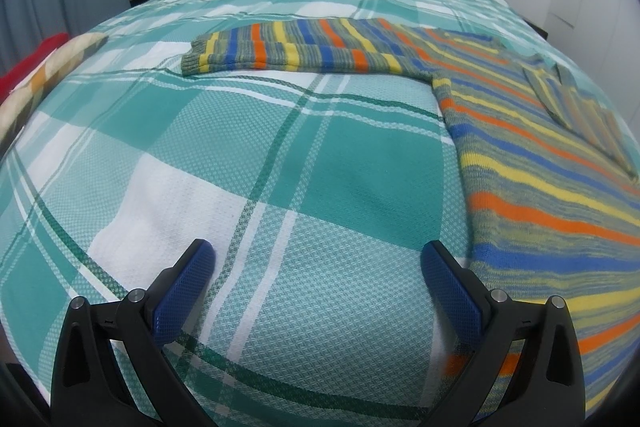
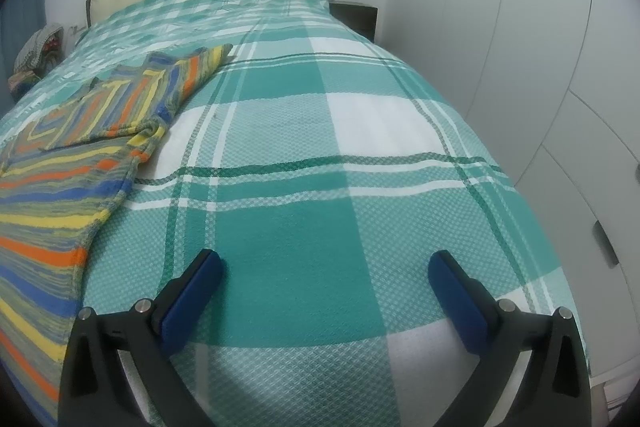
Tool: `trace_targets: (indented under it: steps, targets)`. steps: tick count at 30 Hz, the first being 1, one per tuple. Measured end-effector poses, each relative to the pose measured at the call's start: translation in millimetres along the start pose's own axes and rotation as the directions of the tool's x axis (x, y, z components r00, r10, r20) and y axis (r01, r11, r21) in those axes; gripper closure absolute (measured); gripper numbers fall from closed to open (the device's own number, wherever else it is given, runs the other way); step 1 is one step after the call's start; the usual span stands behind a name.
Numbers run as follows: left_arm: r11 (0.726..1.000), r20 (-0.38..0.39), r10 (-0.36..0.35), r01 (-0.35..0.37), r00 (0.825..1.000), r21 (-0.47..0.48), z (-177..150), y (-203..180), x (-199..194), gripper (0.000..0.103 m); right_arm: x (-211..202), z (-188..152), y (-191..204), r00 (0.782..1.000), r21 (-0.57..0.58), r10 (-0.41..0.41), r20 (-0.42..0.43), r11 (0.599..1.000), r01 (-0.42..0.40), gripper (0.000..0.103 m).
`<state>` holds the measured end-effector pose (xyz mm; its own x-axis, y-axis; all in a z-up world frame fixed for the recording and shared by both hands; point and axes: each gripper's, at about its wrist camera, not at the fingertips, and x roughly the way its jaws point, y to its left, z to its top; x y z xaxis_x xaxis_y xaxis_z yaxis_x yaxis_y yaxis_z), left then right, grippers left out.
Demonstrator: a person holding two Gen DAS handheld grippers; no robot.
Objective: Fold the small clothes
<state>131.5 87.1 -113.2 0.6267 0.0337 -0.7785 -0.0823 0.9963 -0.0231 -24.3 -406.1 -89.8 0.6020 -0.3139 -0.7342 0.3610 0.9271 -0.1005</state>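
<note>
A striped sweater (image 1: 532, 163) lies flat on the plaid-covered bed (image 1: 248, 163), one sleeve stretched out, the other folded onto its body. Beside the sweater, the left claw (image 1: 318, 267) and right claw (image 2: 324, 273) both stand spread, empty.

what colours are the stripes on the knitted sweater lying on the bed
Orange, yellow and blue stripes on grey-green knit sweater; clearest in the left wrist view.
</note>
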Motion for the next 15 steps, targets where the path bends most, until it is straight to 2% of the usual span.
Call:
trace_targets:
  steps: [12,15]
  targets:
    - [1.000,0.000,-0.004,0.004,1.000,-0.002,0.0,-0.1,0.6,0.000,-0.1,-0.1,-0.6,1.000,0.001,0.001,0.000,1.000,-0.001,0.001]
    - [0.999,-0.020,-0.031,0.031,0.999,-0.011,2.8,4.1,-2.0,0.000,-0.1,-0.1,-0.7,1.000,0.001,0.001,0.001,1.000,-0.001,0.001]
